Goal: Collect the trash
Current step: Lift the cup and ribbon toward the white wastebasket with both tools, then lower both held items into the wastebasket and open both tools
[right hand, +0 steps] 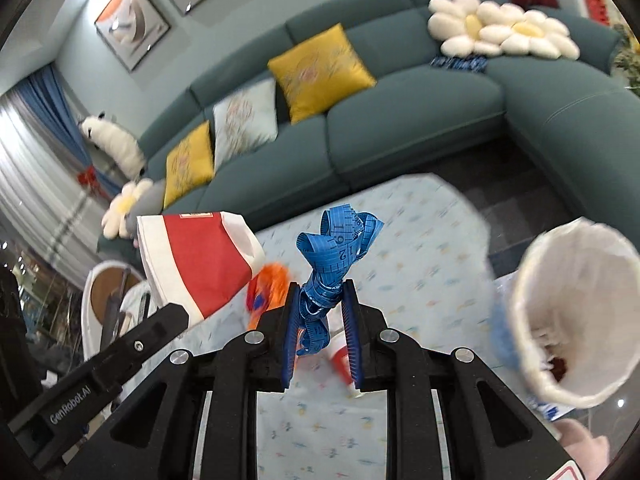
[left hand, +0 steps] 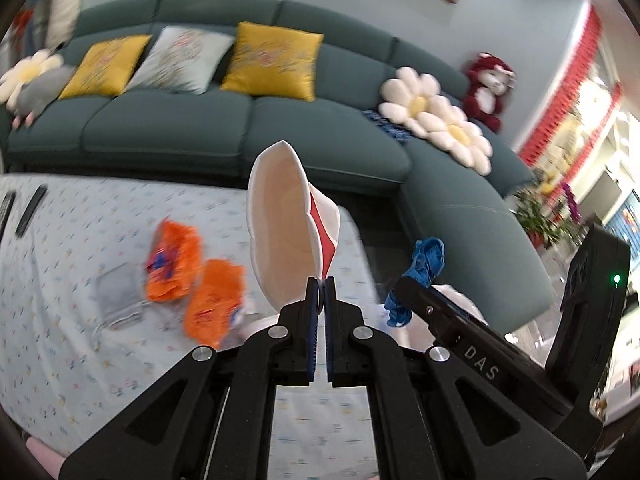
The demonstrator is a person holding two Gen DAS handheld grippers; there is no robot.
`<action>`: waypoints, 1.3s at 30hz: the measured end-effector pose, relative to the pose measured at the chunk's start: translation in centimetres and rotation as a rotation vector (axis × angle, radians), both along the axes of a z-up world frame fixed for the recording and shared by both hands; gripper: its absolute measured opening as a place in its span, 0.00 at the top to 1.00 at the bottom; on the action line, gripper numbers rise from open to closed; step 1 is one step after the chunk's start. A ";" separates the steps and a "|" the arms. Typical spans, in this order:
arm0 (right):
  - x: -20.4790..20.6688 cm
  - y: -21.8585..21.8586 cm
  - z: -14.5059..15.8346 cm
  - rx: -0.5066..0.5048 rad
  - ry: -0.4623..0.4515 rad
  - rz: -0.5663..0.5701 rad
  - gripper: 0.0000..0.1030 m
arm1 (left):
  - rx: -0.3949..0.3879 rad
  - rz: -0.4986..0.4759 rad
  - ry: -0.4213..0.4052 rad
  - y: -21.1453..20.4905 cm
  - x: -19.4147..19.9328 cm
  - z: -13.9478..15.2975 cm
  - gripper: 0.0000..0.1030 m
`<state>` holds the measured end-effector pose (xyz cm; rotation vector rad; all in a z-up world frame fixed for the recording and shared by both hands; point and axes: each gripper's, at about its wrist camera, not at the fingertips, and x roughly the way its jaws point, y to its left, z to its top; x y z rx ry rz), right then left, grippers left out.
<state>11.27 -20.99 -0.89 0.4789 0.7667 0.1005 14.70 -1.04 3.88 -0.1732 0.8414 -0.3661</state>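
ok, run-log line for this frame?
left hand-held gripper: shut on paper cup | right hand-held gripper: shut on tape measure | orange wrappers: on table

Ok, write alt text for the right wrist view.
The right gripper holds a bunched blue measuring tape above a table with a pale patterned tablecloth. At left, the left gripper holds a crushed red and white paper cup; a white bin stands at right, a teal sofa behind.
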 end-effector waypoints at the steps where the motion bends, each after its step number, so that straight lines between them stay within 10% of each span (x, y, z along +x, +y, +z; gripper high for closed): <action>1: -0.4 -0.8 0.4 -0.003 -0.009 -0.011 0.81 | 0.001 -0.019 -0.009 -1.0 -0.4 0.4 0.97; 20: -8.7 -17.1 2.2 -0.018 -0.068 -0.267 0.81 | 0.017 -0.323 -0.071 -18.5 -5.7 2.7 0.97; 35: -9.1 -22.3 -1.0 -0.002 -0.005 -0.343 0.79 | 0.021 -0.394 0.003 -24.2 -5.1 -0.3 0.96; 39: -8.8 -22.8 -2.1 -0.017 0.026 -0.357 0.71 | 0.006 -0.333 0.033 -24.4 -3.7 -1.4 0.60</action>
